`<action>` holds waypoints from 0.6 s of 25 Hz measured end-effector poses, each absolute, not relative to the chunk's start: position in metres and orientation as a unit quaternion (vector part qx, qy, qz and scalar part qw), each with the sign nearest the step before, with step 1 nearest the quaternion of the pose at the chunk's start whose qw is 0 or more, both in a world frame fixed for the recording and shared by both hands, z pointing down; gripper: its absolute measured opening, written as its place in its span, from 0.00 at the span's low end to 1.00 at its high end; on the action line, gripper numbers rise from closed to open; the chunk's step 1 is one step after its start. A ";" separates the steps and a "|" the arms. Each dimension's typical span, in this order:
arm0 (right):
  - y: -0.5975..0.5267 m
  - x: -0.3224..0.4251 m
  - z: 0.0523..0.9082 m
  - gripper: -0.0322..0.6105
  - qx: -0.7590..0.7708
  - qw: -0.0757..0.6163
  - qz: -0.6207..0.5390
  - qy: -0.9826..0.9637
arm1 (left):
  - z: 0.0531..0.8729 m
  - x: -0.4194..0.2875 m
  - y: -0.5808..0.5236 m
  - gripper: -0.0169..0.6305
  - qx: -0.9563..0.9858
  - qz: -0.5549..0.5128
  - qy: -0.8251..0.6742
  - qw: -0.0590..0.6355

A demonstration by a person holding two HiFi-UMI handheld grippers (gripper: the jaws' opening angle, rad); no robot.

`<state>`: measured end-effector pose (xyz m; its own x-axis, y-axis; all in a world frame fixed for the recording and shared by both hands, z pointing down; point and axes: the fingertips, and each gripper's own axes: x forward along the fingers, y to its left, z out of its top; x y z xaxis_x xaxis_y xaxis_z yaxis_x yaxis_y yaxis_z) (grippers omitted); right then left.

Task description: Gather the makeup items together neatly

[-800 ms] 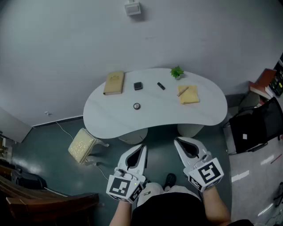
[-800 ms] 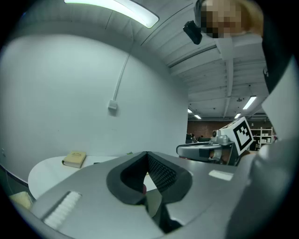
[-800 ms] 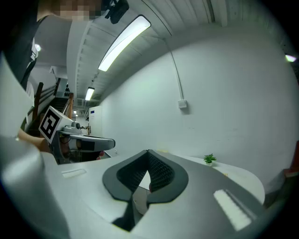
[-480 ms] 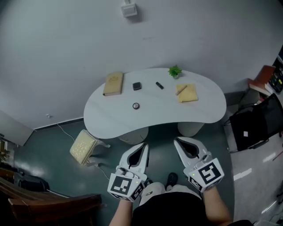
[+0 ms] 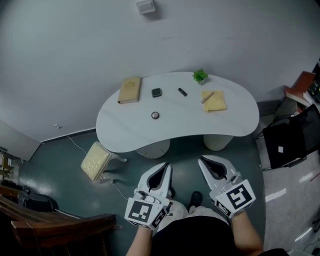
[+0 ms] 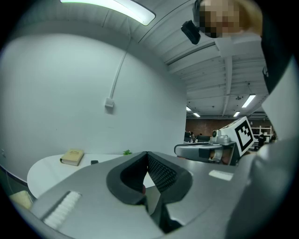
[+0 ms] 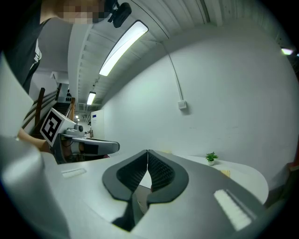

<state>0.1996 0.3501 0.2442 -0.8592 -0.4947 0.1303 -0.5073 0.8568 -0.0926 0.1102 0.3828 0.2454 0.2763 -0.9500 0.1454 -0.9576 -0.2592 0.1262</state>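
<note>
Gripping nothing: left gripper (image 5: 164, 168), right gripper (image 5: 204, 161), fingers (image 6: 161, 172) together

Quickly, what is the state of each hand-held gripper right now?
Left hand-held gripper: closed, holding nothing.
Right hand-held gripper: closed, holding nothing.

Plain pale grey wall (image 5: 75, 45) from 9 to 3 o'clock, small white wall box (image 5: 145, 6) at 12. White kidney-shaped table (image 5: 175, 132) at centre on dark grey-green floor (image 5: 55, 160), cream cushioned stool (image 5: 95, 161) at 8 o'clock, dark wooden chair (image 5: 60, 230) lower still, black bag or seat (image 5: 285, 147) at 3. Overhead, long strip light (image 7: 122, 45).
</note>
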 end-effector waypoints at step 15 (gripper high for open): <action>0.321 0.142 0.258 0.14 0.230 0.083 0.064 -0.967 | 0.258 0.061 0.352 0.09 0.785 0.029 -0.609 0.107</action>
<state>0.1419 0.3209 0.2576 -0.8800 -0.4350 0.1906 -0.4564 0.8857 -0.0857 0.0606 0.3523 0.2575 0.2554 -0.9507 0.1758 -0.9631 -0.2342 0.1324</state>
